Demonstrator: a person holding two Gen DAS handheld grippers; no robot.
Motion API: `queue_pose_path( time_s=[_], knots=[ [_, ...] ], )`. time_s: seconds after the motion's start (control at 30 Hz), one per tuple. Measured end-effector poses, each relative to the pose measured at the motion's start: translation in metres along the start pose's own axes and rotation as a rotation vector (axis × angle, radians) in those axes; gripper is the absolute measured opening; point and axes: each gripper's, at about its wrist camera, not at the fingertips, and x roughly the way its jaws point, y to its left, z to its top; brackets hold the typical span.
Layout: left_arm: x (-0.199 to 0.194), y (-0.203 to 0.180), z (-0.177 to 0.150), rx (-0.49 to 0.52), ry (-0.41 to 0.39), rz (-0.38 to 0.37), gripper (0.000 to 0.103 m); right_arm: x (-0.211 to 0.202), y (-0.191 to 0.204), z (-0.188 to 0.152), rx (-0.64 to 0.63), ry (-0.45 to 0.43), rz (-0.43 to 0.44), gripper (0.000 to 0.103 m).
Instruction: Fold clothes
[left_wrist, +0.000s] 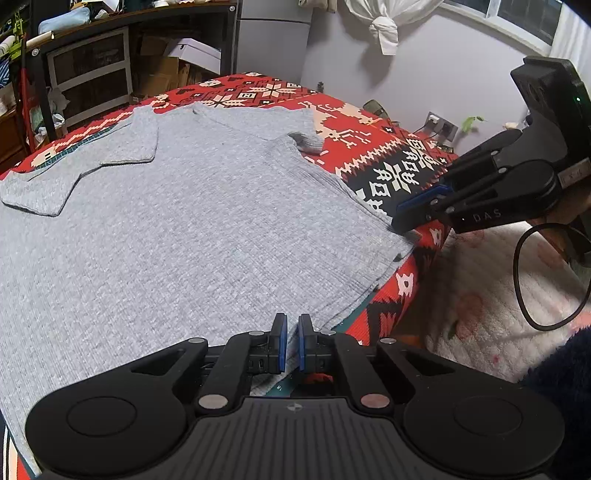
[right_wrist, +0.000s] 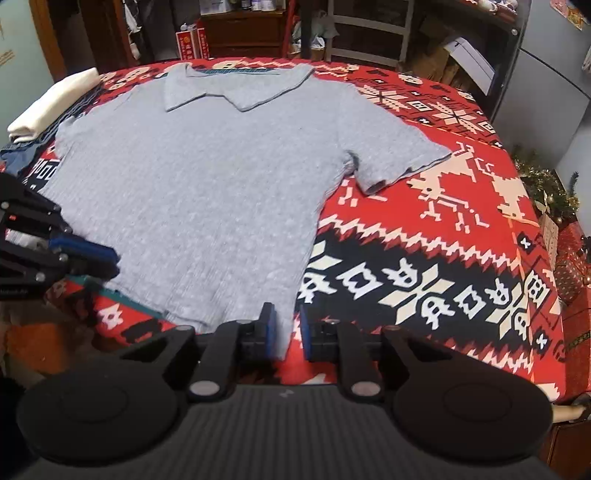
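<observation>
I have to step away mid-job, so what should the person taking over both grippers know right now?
Left gripper: at the hem's left corner, fingers astride the fabric, small gap, not clamped.
Right gripper: at the hem's right corner, open, fabric between the fingers.
Grey polo shirt: flat, collar away from you, on the red patterned blanket.
Done: shirt laid out.
Left: every fold; probably close on both corners first.
</observation>
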Motion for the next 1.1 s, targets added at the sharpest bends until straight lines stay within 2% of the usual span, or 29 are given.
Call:
queue_pose_path(
  time_s=[0.07, 0.1, 0.13, 0.2, 0.27, 0.33, 0.53, 0.6, 0.73, 1.0, 1.1],
  knots=[
    [0.000, 0.000, 0.000, 0.000, 0.001, 0.001, 0.005, 0.003, 0.000, 0.001, -0.010, 0.012, -0.001, 0.015],
    [0.000, 0.000, 0.001, 0.001, 0.001, 0.002, 0.005, 0.003, 0.001, 0.001, -0.017, 0.013, 0.000, 0.005],
    [0.000, 0.000, 0.000, 0.001, 0.001, 0.001, 0.005, 0.003, 0.002, 0.001, -0.023, 0.014, 0.001, 0.001],
    [0.000, 0.000, 0.000, 0.007, 0.003, -0.001, 0.005, 0.003, 0.003, 0.002, -0.045, 0.014, -0.025, 0.001],
    [0.000, 0.000, 0.000, 0.018, 0.006, -0.001, 0.005, 0.002, -0.006, 0.004, -0.031, 0.003, -0.057, 0.001],
    [0.000, 0.000, 0.000, 0.022, 0.006, -0.002, 0.005, 0.001, -0.014, 0.003, 0.013, 0.008, -0.036, 0.001],
    [0.000, -0.001, 0.001, 0.027, 0.007, 0.002, 0.005, 0.000, -0.013, -0.001, 0.017, 0.005, -0.017, 0.004],
    [-0.001, -0.002, 0.002, 0.027, 0.005, 0.004, 0.005, -0.005, -0.015, 0.000, 0.036, -0.006, -0.004, 0.009],
    [-0.002, -0.002, 0.005, 0.025, -0.003, -0.003, 0.005, -0.014, -0.020, 0.006, 0.062, -0.048, -0.001, 0.010],
    [0.001, -0.005, 0.011, 0.026, -0.004, -0.013, 0.005, 0.018, -0.024, 0.030, 0.124, -0.060, 0.023, 0.011],
    [0.000, 0.000, 0.011, 0.010, -0.007, -0.010, 0.005, 0.027, -0.027, 0.037, 0.134, -0.090, 0.022, 0.012]
  ],
)
